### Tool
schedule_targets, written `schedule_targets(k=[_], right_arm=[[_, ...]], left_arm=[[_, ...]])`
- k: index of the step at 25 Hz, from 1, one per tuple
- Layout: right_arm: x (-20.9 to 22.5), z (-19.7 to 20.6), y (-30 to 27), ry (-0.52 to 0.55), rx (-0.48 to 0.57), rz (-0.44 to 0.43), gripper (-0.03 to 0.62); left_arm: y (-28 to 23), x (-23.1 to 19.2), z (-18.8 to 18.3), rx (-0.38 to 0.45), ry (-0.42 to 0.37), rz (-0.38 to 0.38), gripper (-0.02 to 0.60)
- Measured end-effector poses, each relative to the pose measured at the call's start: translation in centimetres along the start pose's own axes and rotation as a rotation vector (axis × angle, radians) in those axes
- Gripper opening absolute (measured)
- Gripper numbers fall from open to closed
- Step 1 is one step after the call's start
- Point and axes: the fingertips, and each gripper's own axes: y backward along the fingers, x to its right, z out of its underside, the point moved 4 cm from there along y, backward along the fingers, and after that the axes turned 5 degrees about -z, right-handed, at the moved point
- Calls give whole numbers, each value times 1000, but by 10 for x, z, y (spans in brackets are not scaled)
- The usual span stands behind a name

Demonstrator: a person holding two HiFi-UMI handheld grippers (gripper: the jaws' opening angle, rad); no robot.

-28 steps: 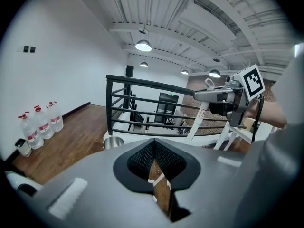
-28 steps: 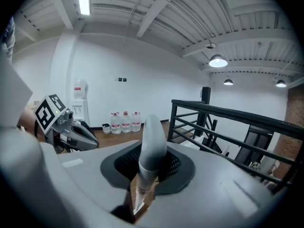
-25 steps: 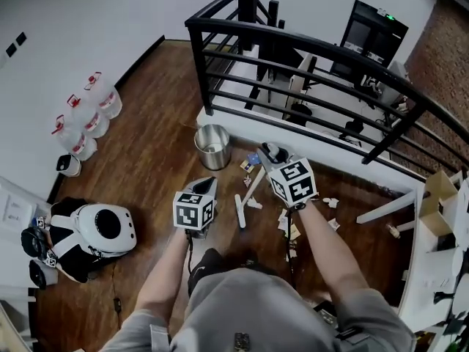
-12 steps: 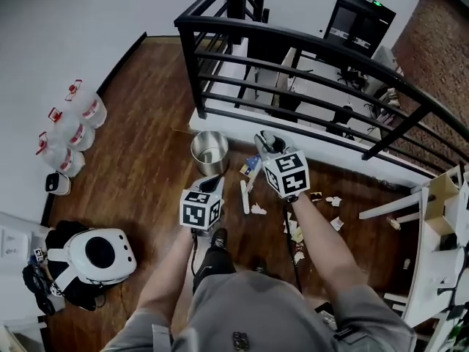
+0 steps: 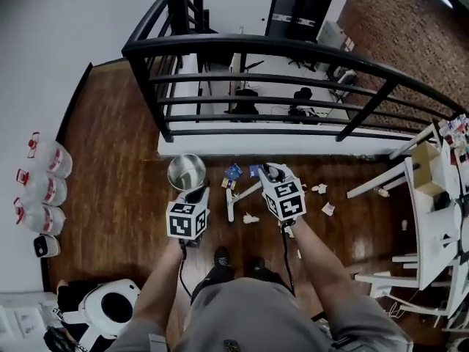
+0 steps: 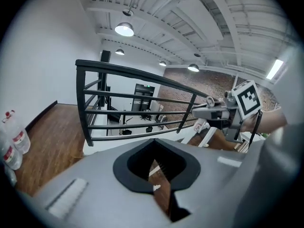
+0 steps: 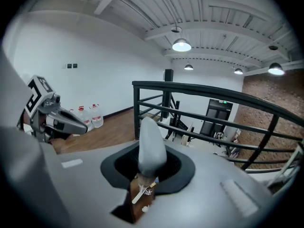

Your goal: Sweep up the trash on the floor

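Observation:
My right gripper (image 5: 270,170) is shut on the pale end of a white broom handle (image 7: 151,148), which stands up between its jaws. The broom slants down to the left, to its white head (image 5: 230,211) on the wooden floor. Trash lies around it: a blue scrap (image 5: 233,171), a crumpled white piece (image 5: 251,218) and paper bits (image 5: 327,208). My left gripper (image 5: 199,191) hovers left of the broom head, just below a metal bin (image 5: 185,171). Its jaws stand nearly together with nothing between them (image 6: 154,175).
A black railing (image 5: 293,50) with a white ledge below it runs across just beyond the trash. White furniture legs (image 5: 370,183) stand at the right. Water jugs (image 5: 42,189) line the left wall. A white rounded object (image 5: 110,306) sits bottom left.
Both grippers and the broom have moved toward the railing. The view has swung, so the bin and trash sit more central and the white rounded object has slid to the bottom left corner.

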Motion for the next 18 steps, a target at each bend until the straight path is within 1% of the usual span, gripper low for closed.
schedule_targets(k=[3,6,10,13,18], right_arm=[[13,20,20,5,-15,42,57],[31,39,40,12,-42,90,57],[49,68,69,0,-71,135,57],[71,87,94,-33,-80,184,57],[91,122,137,-97,-108,253,58]], left_arm=[[-11,10,-6,-7,-14,30,6],[-20,30,-11,-7,-33,75,6],[-29,51,-14,-11,-60,103,6],[-35,70,-21,-5,-89,123,6],[-42,94,-19,-25,-115,151,6]])
